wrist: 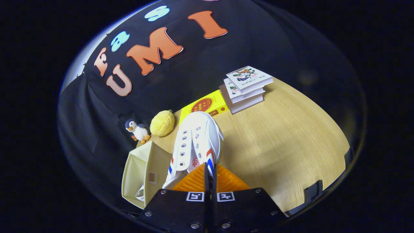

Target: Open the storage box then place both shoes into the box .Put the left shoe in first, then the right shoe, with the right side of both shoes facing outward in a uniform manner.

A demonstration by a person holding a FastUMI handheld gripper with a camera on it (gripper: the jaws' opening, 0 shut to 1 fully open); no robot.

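Observation:
A white canvas shoe [195, 142] with red and blue side stripes hangs from my gripper [209, 176], toe pointing away toward the books. The orange ribbed fingers [226, 182] are pressed together on the shoe's rear collar, so the gripper is shut on it. The cream fabric storage box [142, 174] stands open just beside and below the shoe, at the wooden table's [284, 142] edge. Something white shows inside the box near its lower corner; I cannot tell what it is.
A yellow plush ball [162, 123] and a small penguin toy [137, 130] sit beyond the box. A yellow book [207, 105] lies flat past the shoe's toe, and a stack of three white books [245, 88] stands farther back. Black clamps [313, 191] grip the table edge.

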